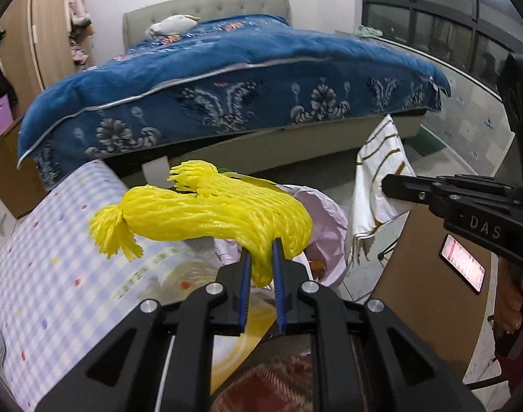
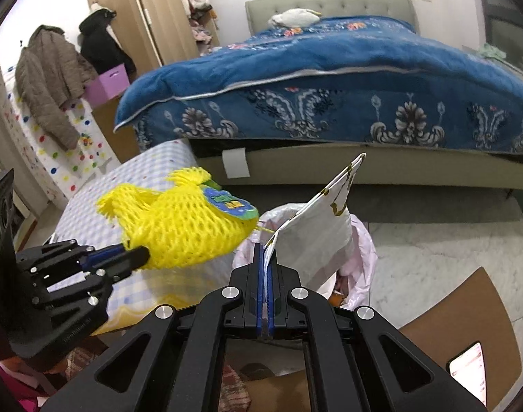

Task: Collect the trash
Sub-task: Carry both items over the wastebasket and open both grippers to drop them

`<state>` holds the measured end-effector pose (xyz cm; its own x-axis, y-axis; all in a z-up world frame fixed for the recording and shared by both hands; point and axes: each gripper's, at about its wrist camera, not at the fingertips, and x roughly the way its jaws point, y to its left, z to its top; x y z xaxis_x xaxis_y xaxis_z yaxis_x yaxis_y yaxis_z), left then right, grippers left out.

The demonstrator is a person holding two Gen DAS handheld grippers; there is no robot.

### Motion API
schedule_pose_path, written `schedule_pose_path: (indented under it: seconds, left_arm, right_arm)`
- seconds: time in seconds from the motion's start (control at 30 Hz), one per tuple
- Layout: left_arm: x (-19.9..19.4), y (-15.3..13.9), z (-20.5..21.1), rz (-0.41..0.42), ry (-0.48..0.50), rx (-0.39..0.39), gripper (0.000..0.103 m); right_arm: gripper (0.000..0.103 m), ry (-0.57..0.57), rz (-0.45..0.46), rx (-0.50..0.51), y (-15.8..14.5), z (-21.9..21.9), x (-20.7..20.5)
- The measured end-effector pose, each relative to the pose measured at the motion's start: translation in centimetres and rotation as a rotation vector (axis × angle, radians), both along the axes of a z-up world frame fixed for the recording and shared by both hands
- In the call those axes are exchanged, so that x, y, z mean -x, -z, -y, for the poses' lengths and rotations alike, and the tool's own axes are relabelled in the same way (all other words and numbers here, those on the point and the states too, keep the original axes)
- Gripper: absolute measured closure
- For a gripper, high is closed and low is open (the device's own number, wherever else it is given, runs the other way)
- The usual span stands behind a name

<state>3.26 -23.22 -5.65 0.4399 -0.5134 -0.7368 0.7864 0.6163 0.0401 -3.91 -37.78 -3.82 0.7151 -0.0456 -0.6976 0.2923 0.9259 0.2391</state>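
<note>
While yellow foam net is pinched by left tongs, green label seen only from right wrist; white wrapper clamped by right tongs.

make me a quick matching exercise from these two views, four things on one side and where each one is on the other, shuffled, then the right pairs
Things:
1. yellow foam net sleeve
2. white wrapper with gold-brown stripes
3. lit phone
4. pale pink bin liner

Places:
A. lying on the brown board
B. pinched in the left gripper
C. open below both held items
D. pinched in the right gripper

Pairs: 1-B, 2-D, 3-A, 4-C
</note>
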Motion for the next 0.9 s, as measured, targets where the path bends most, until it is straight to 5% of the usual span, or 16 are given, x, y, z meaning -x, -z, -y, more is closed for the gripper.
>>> schedule_pose_path:
  seconds: [0.47,0.6,0.7,0.9]
  left_arm:
    - [-5.1,4.6,6.2,-0.066,0.063,-0.092,0.090]
    - [-5.9,5.3,6.8,-0.071,0.062,-0.104,0.062]
    - [-6.2,5.5,6.5,-0.071,0.049,-0.102,0.046]
    - [-6.4,4.9,4.9,-0.082,0.015,-0.096,0.044]
  right_arm:
    - [0.101,0.014,-0.078,-0.048,4.2,4.2,-5.2]
    - [0.096,0.008,-0.114,-0.056,5.8,4.9,-6.7]
    - [0.074,0.027,-0.141,-0.069,6.8,5.3,-7.3]
    - [0.066,0.062,-0.158,-0.042,6.5,5.2,-6.6]
